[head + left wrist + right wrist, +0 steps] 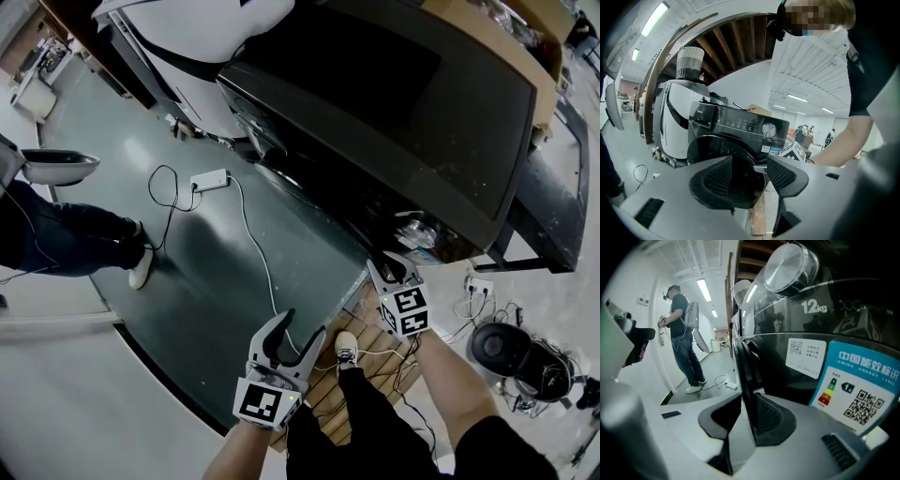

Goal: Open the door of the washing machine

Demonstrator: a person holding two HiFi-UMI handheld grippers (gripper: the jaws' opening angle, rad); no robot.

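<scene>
The black washing machine (375, 103) stands with its round dark door (717, 150) facing the green floor. My right gripper (396, 270) is at the door's right-hand side, low on the machine's front. In the right gripper view the door's edge (743, 366) runs upright between the pads of the right gripper (743, 411), which press on it from both sides. An energy label (855, 390) shows on the front just right of it. My left gripper (302, 323) hangs in the air before the machine. The left gripper (749, 173) is open with nothing between its fingers.
A white power strip (208, 179) and its cable lie on the floor in front of the machine. Someone's legs (75, 239) are at the left. A white appliance (670, 122) stands beside the washer. A wooden pallet (328, 394) and loose cables (478, 300) are near my feet.
</scene>
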